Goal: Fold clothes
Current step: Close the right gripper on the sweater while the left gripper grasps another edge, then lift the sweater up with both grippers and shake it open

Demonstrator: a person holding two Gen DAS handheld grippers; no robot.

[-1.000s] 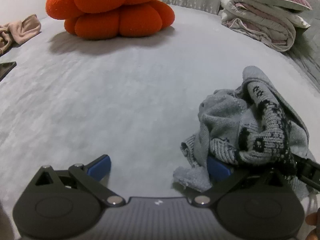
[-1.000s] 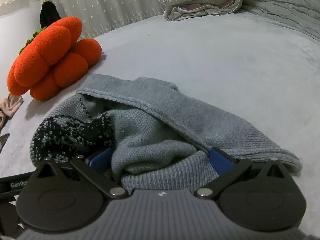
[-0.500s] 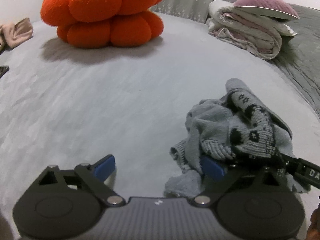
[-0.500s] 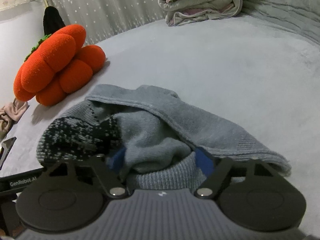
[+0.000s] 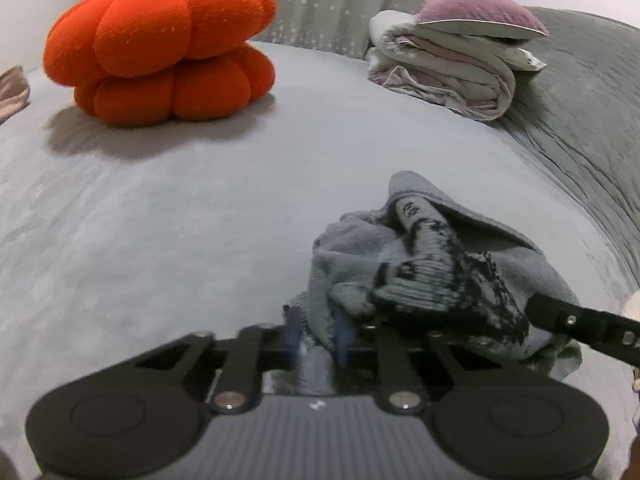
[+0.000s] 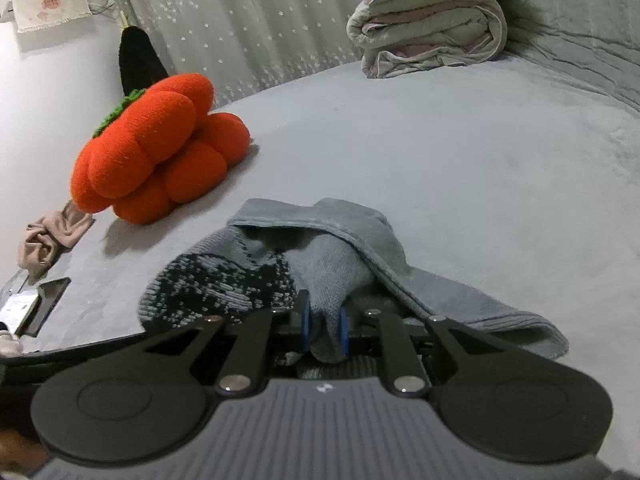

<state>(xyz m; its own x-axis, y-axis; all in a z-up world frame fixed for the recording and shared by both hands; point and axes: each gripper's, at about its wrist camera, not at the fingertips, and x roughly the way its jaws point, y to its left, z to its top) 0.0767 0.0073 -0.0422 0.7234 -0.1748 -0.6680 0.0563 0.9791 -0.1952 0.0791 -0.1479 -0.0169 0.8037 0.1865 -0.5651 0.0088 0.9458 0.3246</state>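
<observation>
A crumpled grey knit sweater (image 5: 432, 264) with a black pattern lies bunched on the grey bed (image 5: 200, 220). My left gripper (image 5: 318, 340) is shut on a thin edge of the sweater at its near left side. In the right wrist view the same sweater (image 6: 332, 256) fills the middle. My right gripper (image 6: 324, 330) has its jaws closing on a thick fold of grey knit, and the blue pads (image 6: 305, 324) press on it from both sides. The black bar of the right gripper (image 5: 580, 326) shows at the right of the left wrist view.
An orange pumpkin cushion (image 5: 160, 44) sits at the back left of the bed. A folded quilt with a purple pillow (image 5: 452, 60) lies at the back right. A beige cloth (image 6: 48, 236) and a dark phone (image 6: 48, 300) lie at the left edge.
Both grippers went from wide open to closed on the sweater. Both have risen a little, and the sweater's near edges have bunched up between the pads.
</observation>
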